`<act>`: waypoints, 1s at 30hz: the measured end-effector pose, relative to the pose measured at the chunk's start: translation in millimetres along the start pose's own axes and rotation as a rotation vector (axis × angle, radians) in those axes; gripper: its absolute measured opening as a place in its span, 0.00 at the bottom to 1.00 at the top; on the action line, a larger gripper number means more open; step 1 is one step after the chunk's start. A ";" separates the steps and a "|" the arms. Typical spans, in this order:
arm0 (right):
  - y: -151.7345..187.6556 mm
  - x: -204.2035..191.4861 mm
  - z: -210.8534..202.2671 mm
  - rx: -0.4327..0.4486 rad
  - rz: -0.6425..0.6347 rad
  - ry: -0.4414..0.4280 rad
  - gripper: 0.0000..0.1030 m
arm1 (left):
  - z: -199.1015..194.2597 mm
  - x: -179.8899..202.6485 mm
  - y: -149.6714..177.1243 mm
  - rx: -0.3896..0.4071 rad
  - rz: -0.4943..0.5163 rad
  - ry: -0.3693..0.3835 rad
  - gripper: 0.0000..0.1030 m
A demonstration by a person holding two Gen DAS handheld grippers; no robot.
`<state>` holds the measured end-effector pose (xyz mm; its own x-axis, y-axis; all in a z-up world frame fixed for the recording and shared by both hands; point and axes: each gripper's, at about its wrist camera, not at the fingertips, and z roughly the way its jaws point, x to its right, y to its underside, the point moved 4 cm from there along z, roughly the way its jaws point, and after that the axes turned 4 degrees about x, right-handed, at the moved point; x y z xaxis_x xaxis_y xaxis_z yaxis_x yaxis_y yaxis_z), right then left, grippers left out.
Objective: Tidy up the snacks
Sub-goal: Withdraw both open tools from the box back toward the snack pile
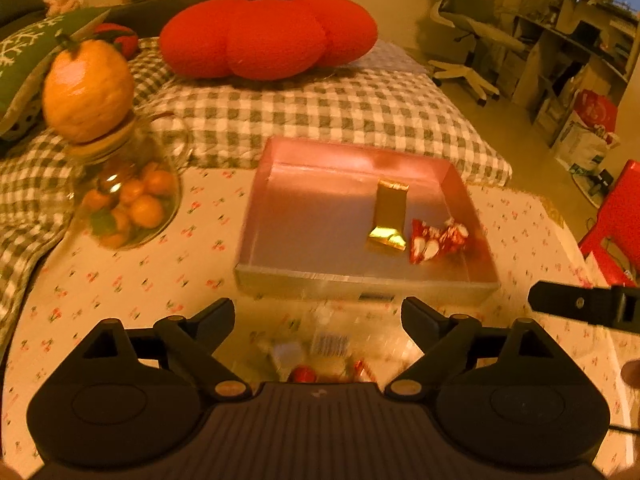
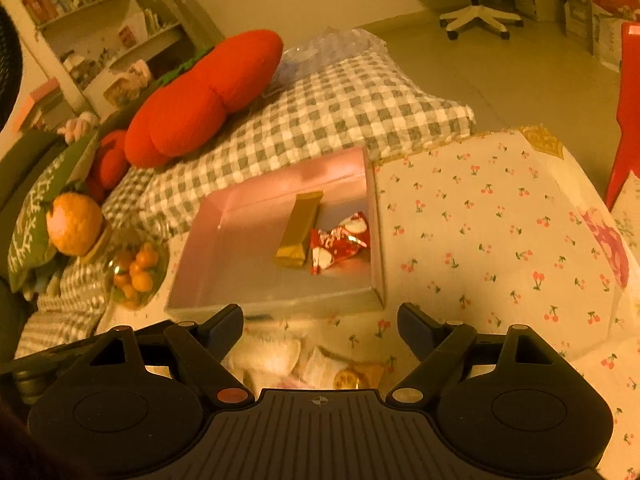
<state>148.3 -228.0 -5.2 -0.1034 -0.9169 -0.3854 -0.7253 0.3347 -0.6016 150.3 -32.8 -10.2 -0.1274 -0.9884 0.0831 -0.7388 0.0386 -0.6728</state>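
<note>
Both my tools, left tool (image 1: 318,312) & right tool (image 2: 320,316), gape empty over loose snacks (image 2: 304,364) at the surface's near edge, w/ pink box (image 1: 360,284) beyond already holding gold bar (image 1: 388,216) & red candies (image 1: 438,240), prob. their collecting spot.

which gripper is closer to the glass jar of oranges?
Left. The left gripper hovers before the pink box, the jar just off to its left. The right gripper sits further right, away from the jar.
</note>
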 end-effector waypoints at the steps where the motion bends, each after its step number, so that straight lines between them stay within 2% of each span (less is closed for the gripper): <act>1: 2.1 -1.5 -1.3 -0.005 -0.006 -0.001 0.84 | -1.9 -1.9 3.0 -0.003 0.000 -0.003 0.88; 13: 30.2 -22.0 -6.5 -0.072 -0.088 0.007 0.84 | -18.3 -21.4 41.4 -0.005 0.004 -0.034 0.94; 20: 44.7 -23.7 -2.2 -0.120 -0.101 0.020 0.84 | -23.2 -22.7 52.5 -0.004 0.061 -0.041 0.94; 25: 50.6 -24.0 0.1 -0.124 -0.144 0.034 0.84 | -21.8 -29.5 59.2 0.006 0.058 -0.042 0.95; 30: 57.7 -18.7 6.9 -0.093 -0.261 0.052 0.84 | -16.0 -36.5 67.0 0.028 0.083 -0.028 0.95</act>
<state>113.1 -189.9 -37.6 0.0622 -0.9801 -0.1884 -0.7909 0.0667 -0.6082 94.9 8.1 -46.5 -0.1679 -0.9858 0.0059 -0.7075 0.1164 -0.6971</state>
